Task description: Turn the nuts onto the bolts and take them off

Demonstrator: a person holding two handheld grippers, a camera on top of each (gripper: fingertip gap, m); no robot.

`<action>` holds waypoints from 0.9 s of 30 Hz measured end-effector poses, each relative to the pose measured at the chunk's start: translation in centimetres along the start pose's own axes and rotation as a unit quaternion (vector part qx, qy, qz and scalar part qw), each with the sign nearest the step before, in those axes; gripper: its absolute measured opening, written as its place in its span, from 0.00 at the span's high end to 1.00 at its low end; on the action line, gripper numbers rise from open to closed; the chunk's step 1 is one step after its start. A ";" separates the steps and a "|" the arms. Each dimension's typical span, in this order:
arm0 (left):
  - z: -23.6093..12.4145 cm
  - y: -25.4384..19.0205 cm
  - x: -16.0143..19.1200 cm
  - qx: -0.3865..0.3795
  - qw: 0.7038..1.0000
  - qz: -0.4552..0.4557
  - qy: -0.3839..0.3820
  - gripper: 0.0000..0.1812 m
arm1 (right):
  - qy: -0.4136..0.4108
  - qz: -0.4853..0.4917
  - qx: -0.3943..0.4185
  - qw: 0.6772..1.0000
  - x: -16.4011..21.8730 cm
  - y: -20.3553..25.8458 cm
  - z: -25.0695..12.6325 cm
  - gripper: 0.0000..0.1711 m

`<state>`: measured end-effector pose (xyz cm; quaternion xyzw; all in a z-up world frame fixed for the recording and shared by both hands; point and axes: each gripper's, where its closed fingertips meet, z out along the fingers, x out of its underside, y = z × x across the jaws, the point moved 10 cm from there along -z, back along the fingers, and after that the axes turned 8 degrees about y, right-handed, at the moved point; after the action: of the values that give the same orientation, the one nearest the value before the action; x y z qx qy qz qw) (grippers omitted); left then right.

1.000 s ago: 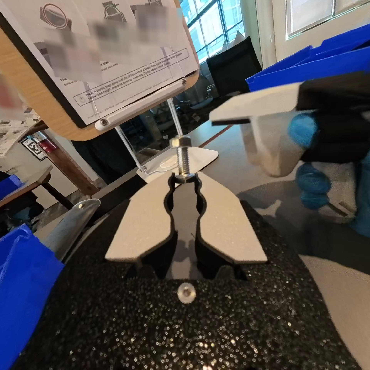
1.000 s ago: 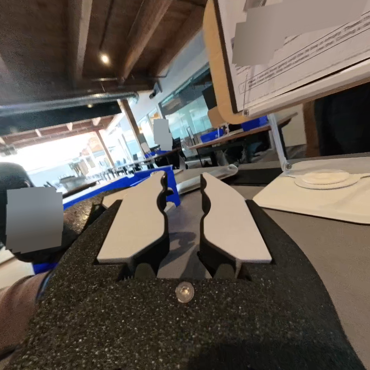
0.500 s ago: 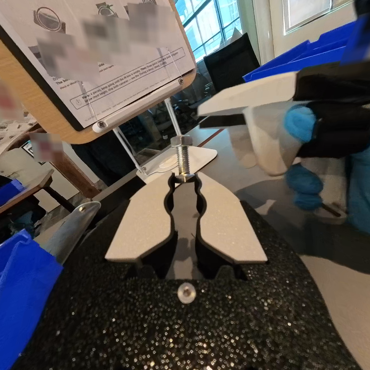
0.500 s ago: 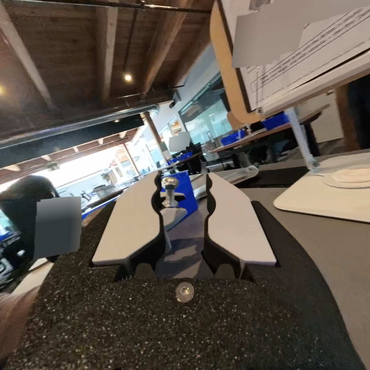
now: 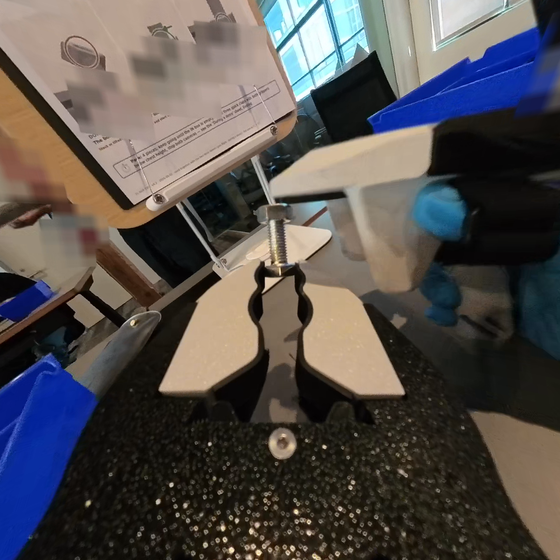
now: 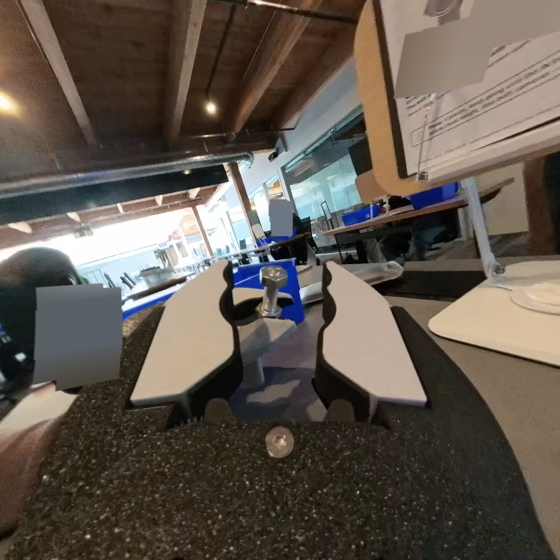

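A steel bolt [image 5: 278, 242] stands upright, hex head [image 5: 275, 212] on top. My left gripper [image 5: 278, 270] is shut on the nut at the bolt's lower end. In the right wrist view the bolt head [image 6: 273, 276] sits between the tips of my right gripper [image 6: 277, 272], which is open with a gap on each side. The nut [image 6: 268, 312] shows below it, pinched by the left gripper's fingers [image 6: 266, 330]. In the left wrist view the right gripper [image 5: 281, 189] reaches in from the right at head height.
A wooden board with instruction sheets [image 5: 151, 106] stands on a white base [image 5: 306, 239] just behind the bolt. Blue bins sit at the right [image 5: 454, 91] and near left [image 5: 30, 439]. A metal scoop [image 5: 121, 348] lies at the left. A blue-gloved hand [image 5: 439, 209] holds the right gripper. One gripper's finger ends stand about 4 cm off the other's. Left tips and right tips are each some 35 cm from the metal scoop [image 5: 121, 348].
My right gripper has moved left to the bolt and now has the bolt head between its open fingers. The left gripper has kept its hold and stayed put.
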<state>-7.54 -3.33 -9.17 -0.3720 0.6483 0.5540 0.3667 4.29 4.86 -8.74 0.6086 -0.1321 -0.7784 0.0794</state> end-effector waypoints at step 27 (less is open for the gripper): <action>-0.5 0.2 -0.2 -0.026 0.999 0.016 -0.017 0.90 | 0.002 -0.055 0.086 0.995 0.3 0.0 -0.2 0.63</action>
<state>-7.68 -3.78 -8.79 -0.3619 0.6332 0.5823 0.3591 4.41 4.80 -9.04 0.6211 -0.1648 -0.7660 -0.0155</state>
